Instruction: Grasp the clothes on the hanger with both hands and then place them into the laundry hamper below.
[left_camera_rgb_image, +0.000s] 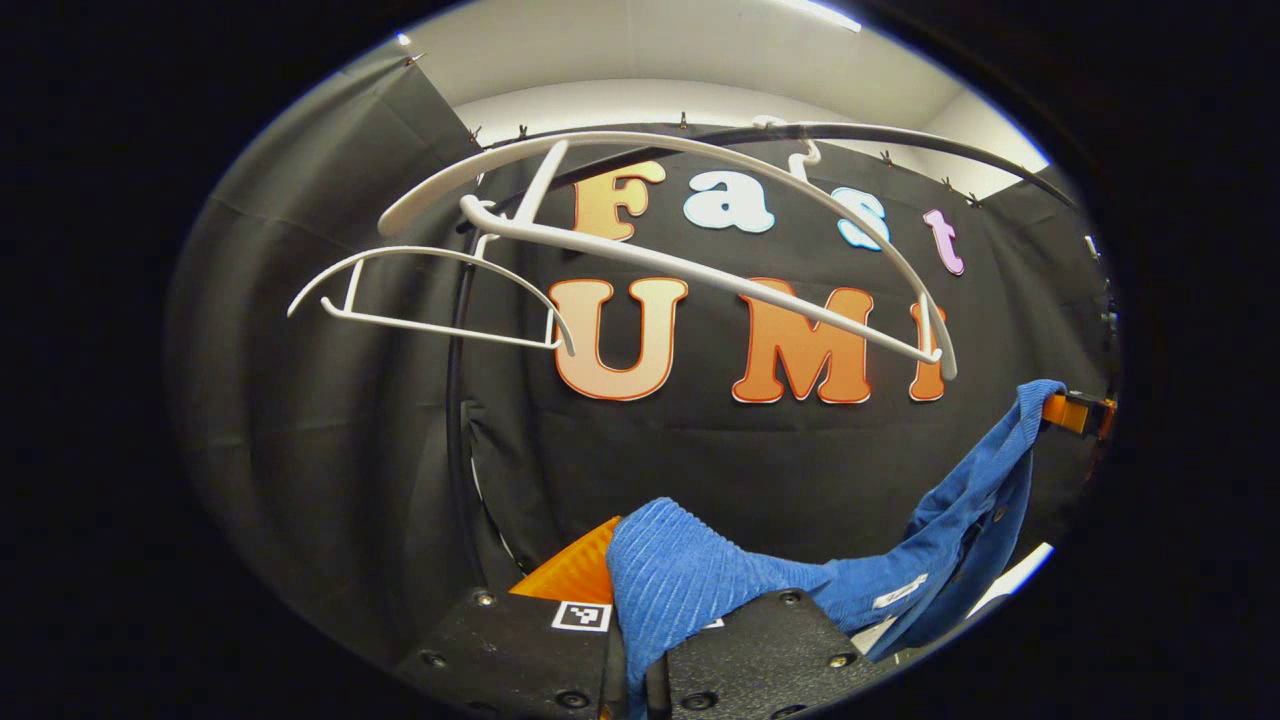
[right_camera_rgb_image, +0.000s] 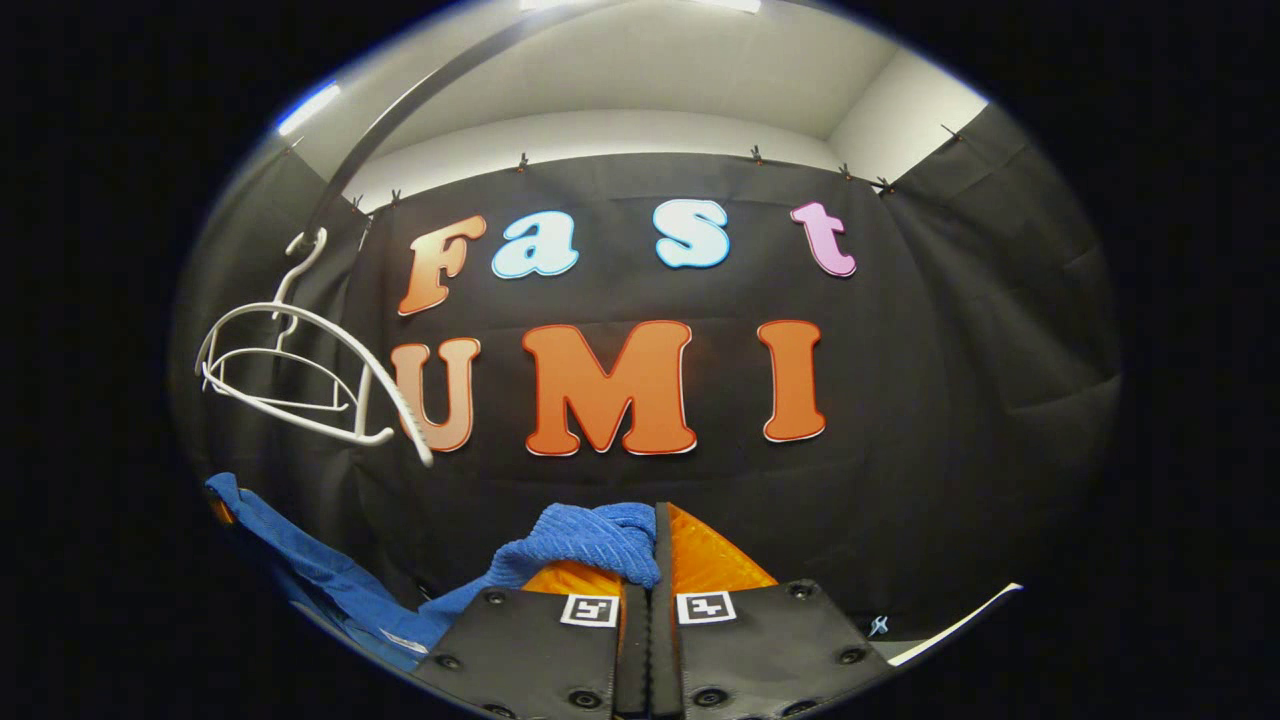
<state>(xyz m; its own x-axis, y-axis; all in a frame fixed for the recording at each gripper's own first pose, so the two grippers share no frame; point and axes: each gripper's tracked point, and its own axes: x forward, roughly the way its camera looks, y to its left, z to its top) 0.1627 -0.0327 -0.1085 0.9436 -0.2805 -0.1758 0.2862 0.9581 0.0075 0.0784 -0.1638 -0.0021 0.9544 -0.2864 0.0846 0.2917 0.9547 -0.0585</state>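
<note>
blue ribbed garment (left_camera_rgb_image: 700, 580) off its hanger, stretched sagging below bare white hangers (left_camera_rgb_image: 640, 220)

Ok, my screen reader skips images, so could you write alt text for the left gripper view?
The left gripper is shut on a blue garment, which stretches right to the other gripper. Above them, two bare white hangers hang from a dark rail before the booth's black cloth wall.

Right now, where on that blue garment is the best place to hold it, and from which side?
At its two ends, as now: the left gripper pinches one bunched end of the garment, the right gripper the other. Coming from opposite sides keeps the limp cloth spread between them, clear of the hangers.
</note>
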